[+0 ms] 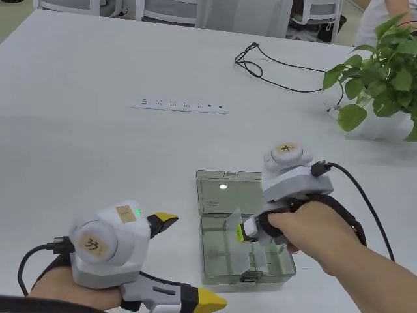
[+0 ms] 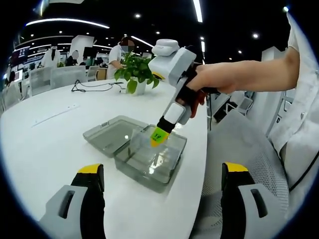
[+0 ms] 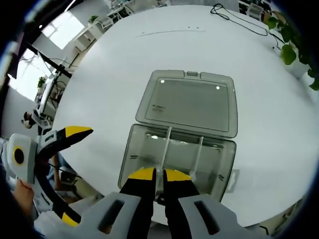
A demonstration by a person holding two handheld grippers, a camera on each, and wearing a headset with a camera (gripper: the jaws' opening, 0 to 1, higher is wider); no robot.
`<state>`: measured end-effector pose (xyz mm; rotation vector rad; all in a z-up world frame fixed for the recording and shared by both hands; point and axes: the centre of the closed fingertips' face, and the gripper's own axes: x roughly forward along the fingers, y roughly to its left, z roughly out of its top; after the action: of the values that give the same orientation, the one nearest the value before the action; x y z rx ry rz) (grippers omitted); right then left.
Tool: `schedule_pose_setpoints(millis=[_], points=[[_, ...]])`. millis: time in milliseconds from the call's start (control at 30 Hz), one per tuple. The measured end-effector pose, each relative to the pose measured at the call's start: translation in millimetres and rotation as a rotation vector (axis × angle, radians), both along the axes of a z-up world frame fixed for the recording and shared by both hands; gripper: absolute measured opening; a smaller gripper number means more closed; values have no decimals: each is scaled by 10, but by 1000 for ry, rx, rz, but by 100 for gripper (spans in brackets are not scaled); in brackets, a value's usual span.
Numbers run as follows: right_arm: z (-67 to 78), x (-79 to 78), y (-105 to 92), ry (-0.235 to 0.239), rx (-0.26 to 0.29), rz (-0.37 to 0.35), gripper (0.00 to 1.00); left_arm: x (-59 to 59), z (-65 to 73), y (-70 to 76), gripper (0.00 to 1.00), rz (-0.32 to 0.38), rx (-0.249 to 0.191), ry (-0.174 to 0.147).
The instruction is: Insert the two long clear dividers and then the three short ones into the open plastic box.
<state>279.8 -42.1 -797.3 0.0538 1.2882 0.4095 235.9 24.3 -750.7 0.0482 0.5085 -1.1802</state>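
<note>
- right tool (image 3: 158,175) is clenched on a long clear divider (image 3: 165,143), which is standing upright in the tray of the open plastic box (image 3: 127,157)
- second long divider (image 3: 198,152) is up in the tray too, just beside it
- left tool (image 1: 195,259) is spread wide and empty over the tabletop (image 1: 98,150), left of the box

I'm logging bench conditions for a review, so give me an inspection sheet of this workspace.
Surface: white table, mostly bare.
Job's things: open plastic box, lid laid back; gripped divider held in its base; second divider standing beside it.
Clutter: power strip, potted plant.
Tools: right tool shut on gripped divider; left tool open, holding nothing, left of the box.
Cables: black cable looped on table; lead from right tool.
Surroundings: chairs beyond table.
</note>
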Motion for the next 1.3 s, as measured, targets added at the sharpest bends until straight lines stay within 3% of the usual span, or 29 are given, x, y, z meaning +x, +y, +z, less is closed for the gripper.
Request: schedule_pose_setpoints(millis=[300,900,1300], points=[[-32,12,50,-27,-36,64,7,2,-17,16,100,3,7,1],[-221,12,107,-31,31,98,9,17,-75,54,100,8,30,4],[-240,6,111,-40,94,95,10,32,-27,76,100,40,31,3]])
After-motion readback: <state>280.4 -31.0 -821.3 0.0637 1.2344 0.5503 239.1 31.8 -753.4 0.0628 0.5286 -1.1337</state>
